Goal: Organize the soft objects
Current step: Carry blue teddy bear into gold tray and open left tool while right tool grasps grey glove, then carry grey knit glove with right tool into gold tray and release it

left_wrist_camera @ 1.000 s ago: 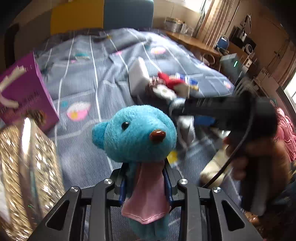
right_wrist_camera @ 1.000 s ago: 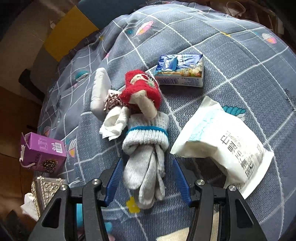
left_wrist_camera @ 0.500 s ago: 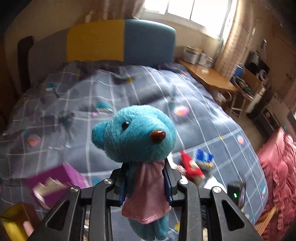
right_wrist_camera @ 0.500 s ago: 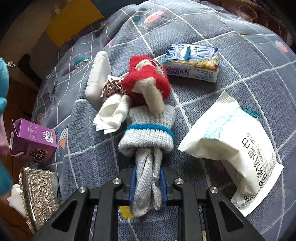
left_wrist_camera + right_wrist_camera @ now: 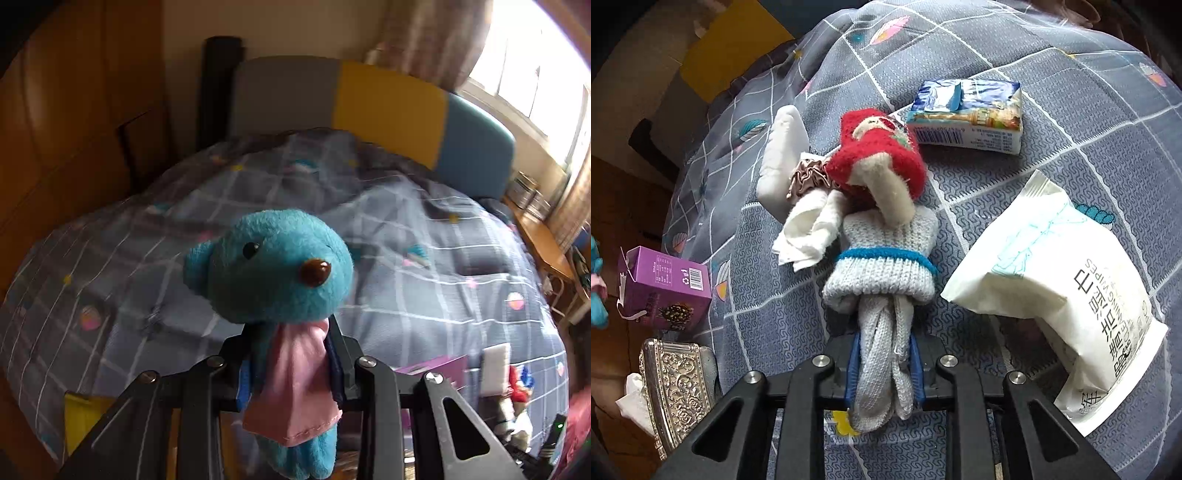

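My left gripper is shut on a blue plush bear with a pink bib and holds it up above the bed. My right gripper is shut on the fingers of a rolled grey knit glove with a blue band, which lies on the bedspread. Against the glove's far end lie a red sock doll, a white cloth, a beige scrunchie and a white pad. The bear's edge shows at the far left of the right wrist view.
On the grey checked bedspread lie a blue tissue pack, a white wipes pack, a purple box and a silver embossed tissue box. A yellow, grey and blue headboard stands behind the bed. Wooden furniture is left.
My left gripper has swung up and leftward with the bear, now facing the headboard. My right gripper closed on the glove's fingers a second ago and stays shut on them.
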{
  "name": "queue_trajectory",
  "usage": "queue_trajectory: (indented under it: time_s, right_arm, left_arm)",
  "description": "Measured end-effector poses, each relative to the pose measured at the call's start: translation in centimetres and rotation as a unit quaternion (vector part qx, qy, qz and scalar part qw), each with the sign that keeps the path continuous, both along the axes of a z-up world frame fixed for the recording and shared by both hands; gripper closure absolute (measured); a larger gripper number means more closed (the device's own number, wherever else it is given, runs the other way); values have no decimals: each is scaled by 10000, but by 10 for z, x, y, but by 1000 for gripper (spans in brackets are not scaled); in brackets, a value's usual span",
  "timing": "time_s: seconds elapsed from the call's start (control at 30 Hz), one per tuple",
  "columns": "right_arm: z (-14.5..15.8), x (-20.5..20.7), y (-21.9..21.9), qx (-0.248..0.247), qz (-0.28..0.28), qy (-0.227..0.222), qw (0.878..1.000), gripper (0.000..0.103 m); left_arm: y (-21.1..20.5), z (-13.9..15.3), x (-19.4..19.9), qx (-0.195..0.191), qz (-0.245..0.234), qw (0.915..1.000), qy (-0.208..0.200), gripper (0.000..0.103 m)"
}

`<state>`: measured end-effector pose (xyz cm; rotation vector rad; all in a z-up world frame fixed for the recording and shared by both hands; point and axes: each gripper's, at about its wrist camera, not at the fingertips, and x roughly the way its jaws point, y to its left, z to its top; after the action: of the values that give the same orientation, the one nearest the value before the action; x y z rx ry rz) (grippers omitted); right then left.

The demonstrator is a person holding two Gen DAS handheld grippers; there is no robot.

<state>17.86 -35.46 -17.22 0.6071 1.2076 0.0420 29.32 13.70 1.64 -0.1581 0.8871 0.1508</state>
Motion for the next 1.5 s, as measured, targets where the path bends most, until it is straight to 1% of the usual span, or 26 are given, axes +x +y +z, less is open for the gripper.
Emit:
queue_trajectory:
  time_s: [0.07, 0.13, 0.2, 0.3, 0.4, 0.5, 0.6, 0.67, 0.77, 0.9, 1.1, 1.33, 1.5]
  right_arm:
    - [1, 1, 2, -42, 20, -13, 10000, 81]
    - [3, 2, 9, -219, 137, -54, 9997, 81]
    - [4, 3, 15, -454, 270, -101, 9986, 81]
    - [7, 3, 25, -810, 471, -182, 9954, 81]
    - [8, 2, 33, -1093, 628, -260, 9917, 81]
    - [9, 2, 39, -1321, 749, -314, 9879, 81]
    - [9, 2, 43, -1516, 814, -365, 9844, 81]
    - [9, 2, 46, -1639, 875, -392, 9818, 81]
    - [10, 1, 49, -1725, 876, -421, 9802, 81]
    - [10, -1, 52, -1819, 836, -462, 9787, 81]
    - [10, -7, 59, -1959, 717, -449, 9770, 81]
    - [13, -15, 69, -2102, 759, -322, 9742, 82]
    - [14, -23, 79, -2185, 852, -291, 9717, 82]
  left_arm:
    - [28, -11, -18, -127, 193, 9997, 37, 71]
    - [55, -25, -42, -252, 356, 9990, 78, 71]
    - [74, -36, -67, -410, 458, 9981, 74, 71]
    - [90, -57, -108, -511, 545, 9971, 137, 71]
    - [97, -78, -145, -524, 568, 9967, 266, 71]
    - [99, -100, -179, -616, 572, 9956, 403, 71]
    - [98, -117, -204, -570, 654, 9950, 490, 70]
    - [96, -126, -214, -531, 687, 9947, 544, 70]
    - [95, -136, -229, -367, 727, 9949, 588, 69]
    - [90, -140, -242, -131, 732, 9959, 512, 62]
    - [78, -138, -255, 89, 578, 9975, 390, 60]
    - [64, -120, -270, 358, 367, 9986, 94, 59]
    - [54, -105, -280, 357, 190, 9991, -146, 59]
